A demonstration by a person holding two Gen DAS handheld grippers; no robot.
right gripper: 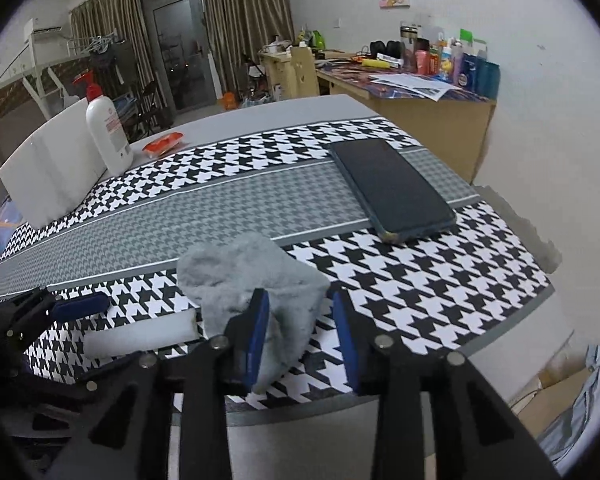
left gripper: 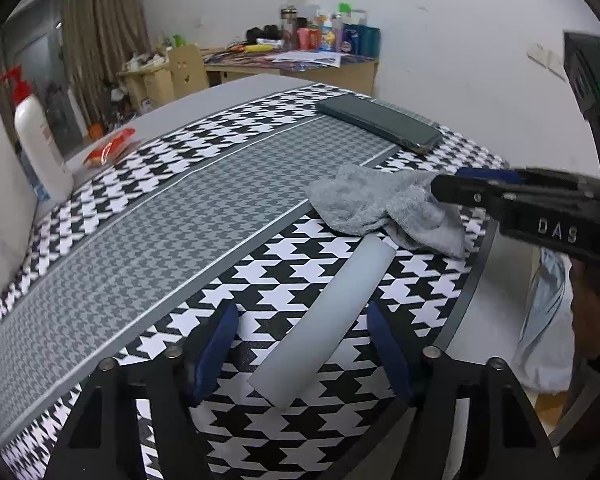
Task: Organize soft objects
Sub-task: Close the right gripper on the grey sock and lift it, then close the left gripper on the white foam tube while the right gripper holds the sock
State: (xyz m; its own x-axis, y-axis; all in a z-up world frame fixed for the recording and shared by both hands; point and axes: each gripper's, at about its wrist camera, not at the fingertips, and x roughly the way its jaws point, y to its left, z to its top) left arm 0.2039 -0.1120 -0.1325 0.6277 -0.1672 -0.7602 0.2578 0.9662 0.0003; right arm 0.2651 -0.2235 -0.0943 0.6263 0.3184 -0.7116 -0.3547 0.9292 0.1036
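grey sock [right gripper: 256, 276] lying crumpled on the houndstooth mat [right gripper: 420, 280] at lower centre of the right wrist frame, draped over the end of a pale foam bar [left gripper: 332, 312]. looks light, limp and fuzzy; likely to sag and slip, so best pinched deep at a bunched fold, not a thin edge.

right hand-held gripper [right gripper: 300, 320]: fingers partly spread, cloth between them and against the left blue pad, no squeeze apparent.

left hand-held gripper [left gripper: 304, 344]: spread either side of the bar at lower centre, apart from it.

phone [right gripper: 392, 188] at upper right, lotion bottle [right gripper: 106, 132] at upper left, both well apart.
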